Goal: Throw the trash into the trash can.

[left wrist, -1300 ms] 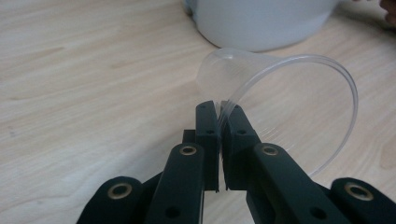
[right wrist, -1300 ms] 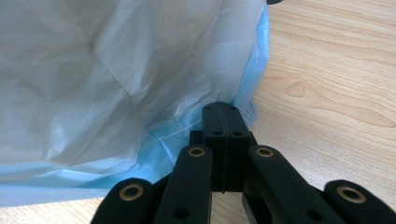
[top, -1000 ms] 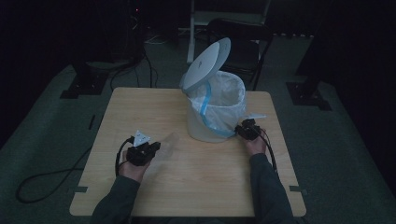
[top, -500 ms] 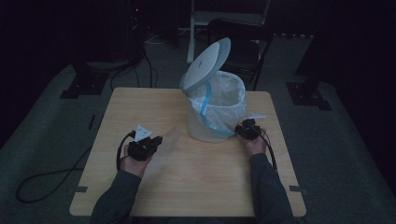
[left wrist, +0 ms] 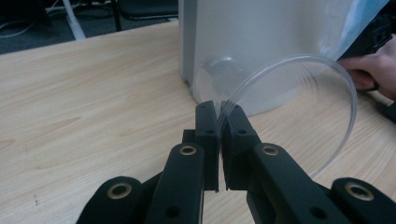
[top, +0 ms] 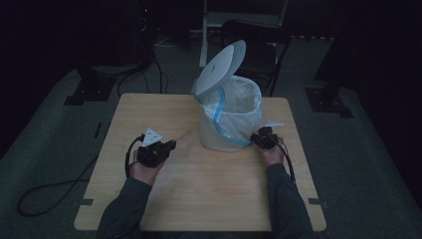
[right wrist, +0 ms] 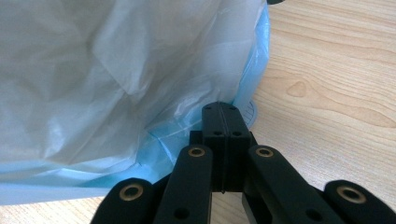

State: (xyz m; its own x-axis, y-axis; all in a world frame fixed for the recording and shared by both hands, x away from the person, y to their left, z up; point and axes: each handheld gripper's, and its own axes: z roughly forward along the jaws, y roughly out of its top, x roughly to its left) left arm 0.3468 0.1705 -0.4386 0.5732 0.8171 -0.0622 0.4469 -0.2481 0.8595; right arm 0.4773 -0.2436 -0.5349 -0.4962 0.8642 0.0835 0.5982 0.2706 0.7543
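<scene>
The left gripper had its fingers closed on the rim of a clear round plastic lid, which stood tilted on edge above the wooden surface, just in front of the white bin. In the high view this gripper sat toward the surface's left edge, about midway between its near and far edges, with the lid barely visible as a faint sheen between it and the bin.

The bin stood near the far edge, right of centre, its swing lid tipped up and a white liner bag with a blue drawstring band folded over its rim.

The right gripper had its fingers pressed together on the blue edge of the bag low at the bin's right side, close to the surface's right edge.
</scene>
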